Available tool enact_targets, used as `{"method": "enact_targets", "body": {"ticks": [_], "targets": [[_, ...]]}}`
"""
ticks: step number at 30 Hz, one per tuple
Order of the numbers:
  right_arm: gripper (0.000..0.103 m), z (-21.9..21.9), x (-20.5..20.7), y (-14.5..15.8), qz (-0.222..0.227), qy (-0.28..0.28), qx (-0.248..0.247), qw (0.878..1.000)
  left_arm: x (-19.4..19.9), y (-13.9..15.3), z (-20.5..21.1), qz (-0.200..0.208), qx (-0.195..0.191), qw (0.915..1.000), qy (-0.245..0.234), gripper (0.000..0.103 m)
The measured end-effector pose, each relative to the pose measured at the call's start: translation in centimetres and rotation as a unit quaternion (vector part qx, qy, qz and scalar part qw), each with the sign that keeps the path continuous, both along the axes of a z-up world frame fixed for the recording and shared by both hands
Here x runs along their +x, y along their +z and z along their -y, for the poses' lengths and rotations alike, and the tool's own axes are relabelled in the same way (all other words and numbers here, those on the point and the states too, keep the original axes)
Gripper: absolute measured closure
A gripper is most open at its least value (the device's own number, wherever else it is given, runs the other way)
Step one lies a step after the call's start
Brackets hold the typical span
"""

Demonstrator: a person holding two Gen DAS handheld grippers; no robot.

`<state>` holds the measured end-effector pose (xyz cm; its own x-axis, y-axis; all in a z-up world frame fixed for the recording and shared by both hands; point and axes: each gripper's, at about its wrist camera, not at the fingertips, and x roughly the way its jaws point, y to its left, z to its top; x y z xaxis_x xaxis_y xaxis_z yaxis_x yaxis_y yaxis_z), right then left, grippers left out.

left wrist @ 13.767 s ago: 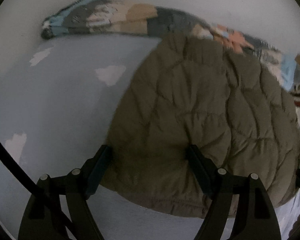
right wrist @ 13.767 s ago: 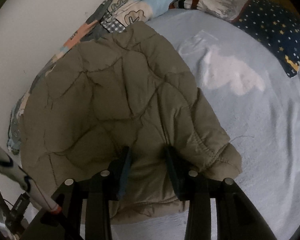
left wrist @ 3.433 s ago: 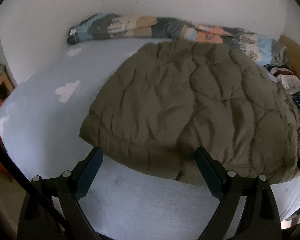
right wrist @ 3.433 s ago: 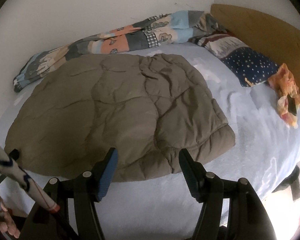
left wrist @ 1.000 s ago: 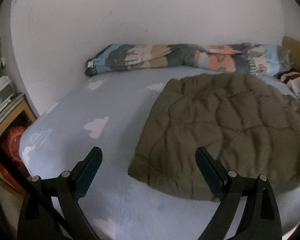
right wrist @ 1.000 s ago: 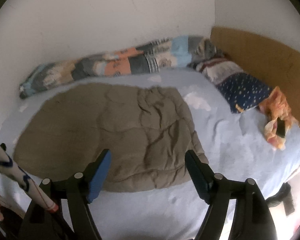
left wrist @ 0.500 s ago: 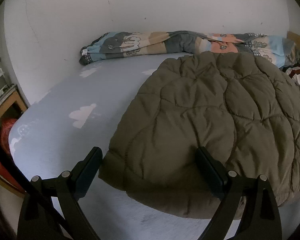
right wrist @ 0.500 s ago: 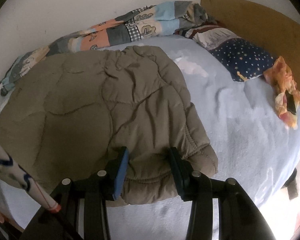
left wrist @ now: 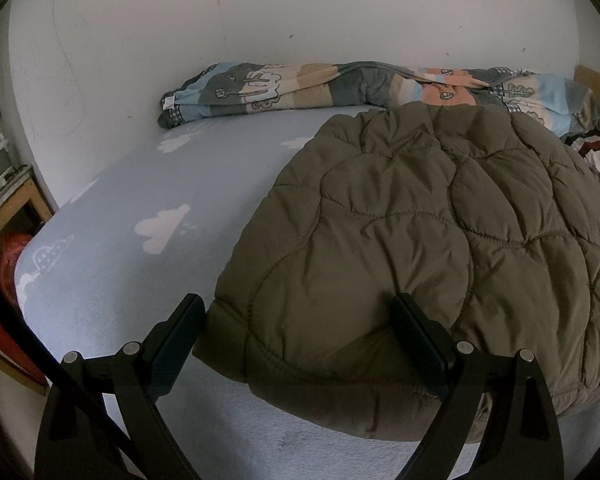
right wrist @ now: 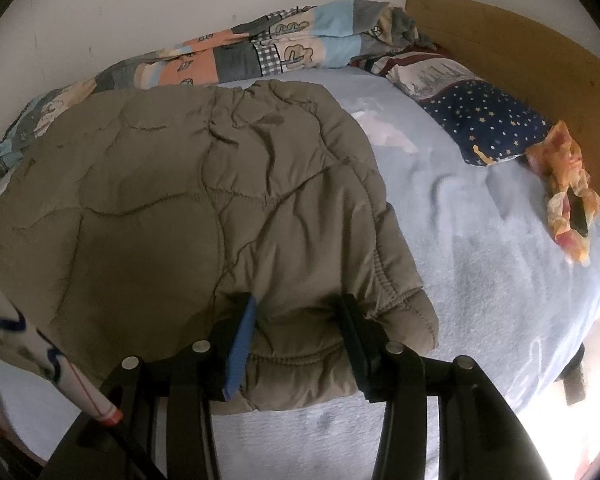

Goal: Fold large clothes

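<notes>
Two grippers meet the near edge of an olive quilted jacket (left wrist: 440, 240) lying on a pale blue bed sheet (left wrist: 180, 184); the left gripper (left wrist: 300, 316) is spread wide over the jacket's near left corner, its left finger beside the hem, its right finger pressing into the padding; the right gripper (right wrist: 296, 320) has just been closing and pinches the bunched hem at the near right corner; a patchwork blanket (right wrist: 236, 56) lies rolled along the far wall; a starry pillow (right wrist: 488, 120) sits far right.
</notes>
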<state>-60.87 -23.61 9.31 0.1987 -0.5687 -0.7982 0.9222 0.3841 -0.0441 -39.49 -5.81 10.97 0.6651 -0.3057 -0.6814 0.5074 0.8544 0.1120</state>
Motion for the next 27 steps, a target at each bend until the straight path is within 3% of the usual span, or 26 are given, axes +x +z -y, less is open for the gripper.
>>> {"method": "enact_targets", "body": {"ticks": [27], "targets": [[0.054,0.9,-0.2,-1.0,0.000,0.001,0.019,1.000,0.3,-0.1,0.1,0.006,0.010,0.9999,-0.006,0.009]]}}
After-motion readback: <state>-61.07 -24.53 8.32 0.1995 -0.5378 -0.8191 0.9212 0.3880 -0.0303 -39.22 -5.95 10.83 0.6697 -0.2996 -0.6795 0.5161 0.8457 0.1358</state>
